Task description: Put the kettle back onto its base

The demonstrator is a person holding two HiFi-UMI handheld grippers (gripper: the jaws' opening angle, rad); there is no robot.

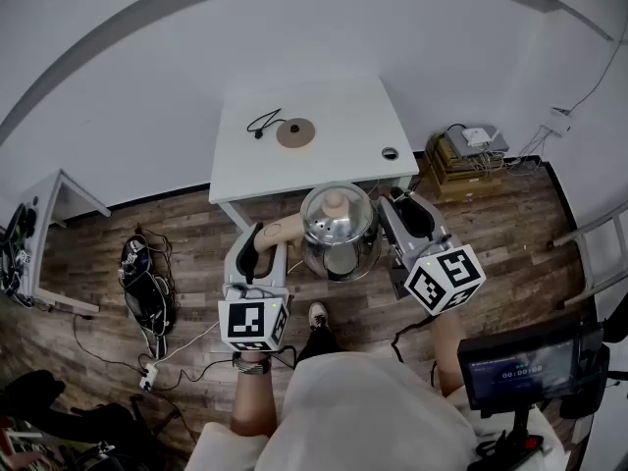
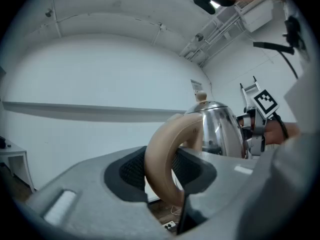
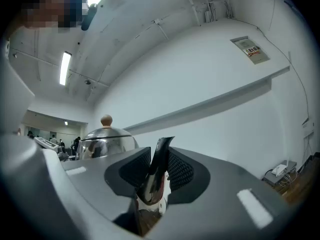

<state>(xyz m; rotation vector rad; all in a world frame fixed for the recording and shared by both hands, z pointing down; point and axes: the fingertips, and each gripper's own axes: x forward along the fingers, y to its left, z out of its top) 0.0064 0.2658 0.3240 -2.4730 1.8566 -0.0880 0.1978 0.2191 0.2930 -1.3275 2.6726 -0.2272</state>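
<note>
A shiny steel kettle (image 1: 339, 229) with a tan knob hangs in the air in front of the white table (image 1: 343, 106), above the wooden floor. My left gripper (image 1: 257, 248) is shut on its curved tan handle (image 2: 165, 159). My right gripper (image 1: 407, 214) is shut on the dark spout (image 3: 156, 176) on the kettle's other side. The kettle's body (image 2: 217, 129) stands upright between the two grippers and also shows in the right gripper view (image 3: 107, 139). The round tan base (image 1: 295, 132) lies on the table, its black cord curling off to the left.
A small dark object (image 1: 391, 152) lies near the table's right front edge. Stacked boxes (image 1: 461, 155) sit on the floor to the table's right, cables and a power strip (image 1: 147, 292) lie at the left, and a monitor (image 1: 520, 366) stands at the lower right.
</note>
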